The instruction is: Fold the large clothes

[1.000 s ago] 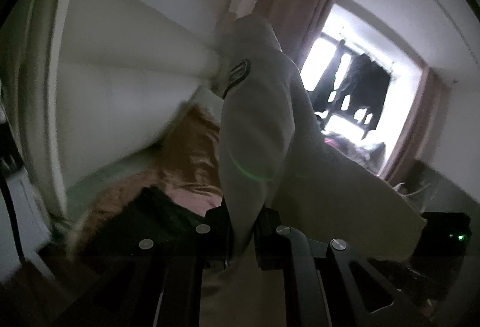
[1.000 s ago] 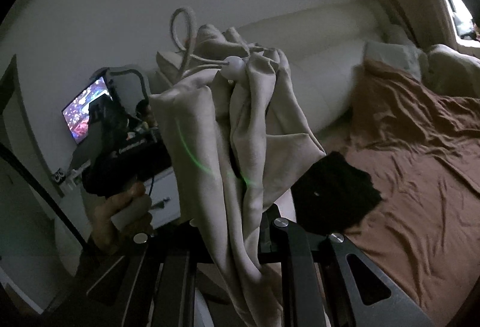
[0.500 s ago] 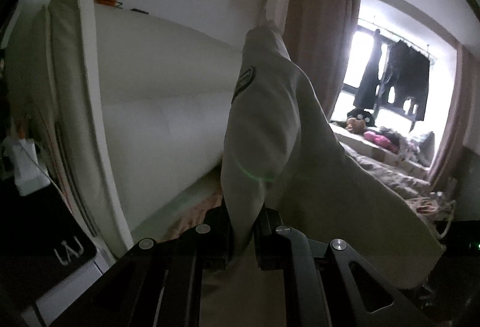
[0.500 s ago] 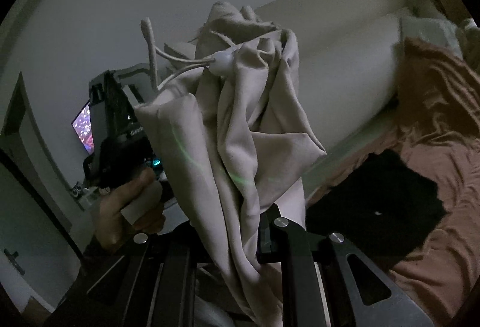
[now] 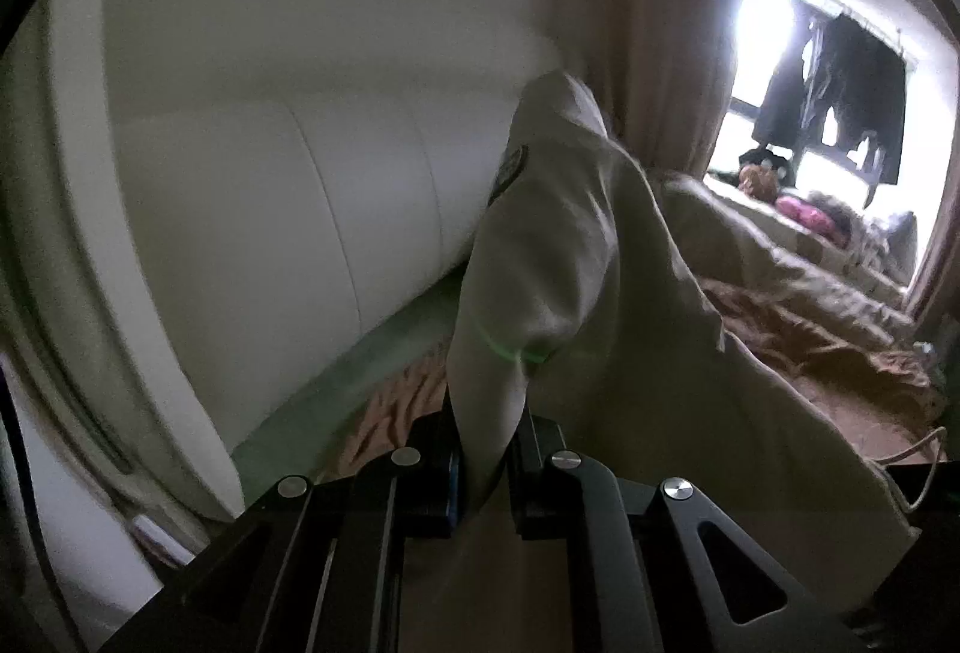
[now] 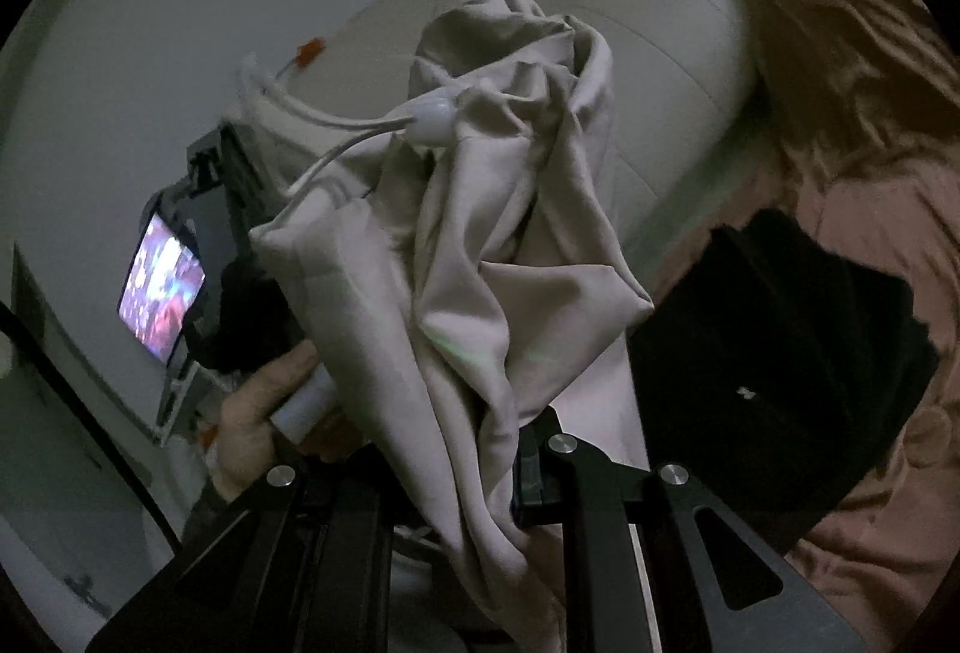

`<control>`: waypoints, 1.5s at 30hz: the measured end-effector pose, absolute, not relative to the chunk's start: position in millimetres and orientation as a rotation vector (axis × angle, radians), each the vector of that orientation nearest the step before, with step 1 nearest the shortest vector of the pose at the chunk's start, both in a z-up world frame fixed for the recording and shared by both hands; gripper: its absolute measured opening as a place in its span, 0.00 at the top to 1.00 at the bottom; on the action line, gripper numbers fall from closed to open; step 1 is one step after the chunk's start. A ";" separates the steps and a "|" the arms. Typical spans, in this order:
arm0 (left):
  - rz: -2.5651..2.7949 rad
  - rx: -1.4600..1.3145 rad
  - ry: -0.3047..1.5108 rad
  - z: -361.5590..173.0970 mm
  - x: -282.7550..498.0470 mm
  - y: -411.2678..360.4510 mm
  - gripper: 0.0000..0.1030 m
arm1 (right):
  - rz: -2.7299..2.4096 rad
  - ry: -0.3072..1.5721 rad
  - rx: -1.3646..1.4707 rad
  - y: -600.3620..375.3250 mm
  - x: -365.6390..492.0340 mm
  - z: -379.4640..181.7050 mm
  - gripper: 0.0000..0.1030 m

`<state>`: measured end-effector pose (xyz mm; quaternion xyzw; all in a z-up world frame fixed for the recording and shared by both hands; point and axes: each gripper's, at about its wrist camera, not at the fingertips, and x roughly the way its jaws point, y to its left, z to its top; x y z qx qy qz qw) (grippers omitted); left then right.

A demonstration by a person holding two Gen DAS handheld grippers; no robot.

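A large pale beige garment hangs between both grippers above a bed. My left gripper is shut on a fold of it; a small dark patch shows near the top. My right gripper is shut on a bunched part of the same garment, with a white drawstring and toggle sticking out to the left. The other hand-held gripper with the person's hand shows at the left of the right wrist view.
A white padded headboard stands behind the bed. A brown sheet covers the bed, with a black folded garment on it. A lit screen glows at the left. A bright window with dark hanging clothes is at the far right.
Both grippers have swung while holding the garment. The left view turned towards the headboard and window. The right view tilted, so the black garment and the other gripper look closer.
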<state>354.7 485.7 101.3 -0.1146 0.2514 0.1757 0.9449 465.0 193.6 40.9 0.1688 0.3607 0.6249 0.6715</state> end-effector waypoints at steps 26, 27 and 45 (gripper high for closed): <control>0.482 -0.308 0.717 -27.3 327.5 485.5 0.37 | 0.922 1.086 0.470 184.3 517.3 -52.7 0.67; 0.487 -0.307 0.726 -30.8 322.3 485.4 0.37 | 0.860 1.076 0.425 181.0 512.2 -47.8 0.59; 0.683 -0.257 0.895 -61.5 286.3 497.0 0.37 | 0.815 0.921 0.292 79.0 435.6 49.1 0.38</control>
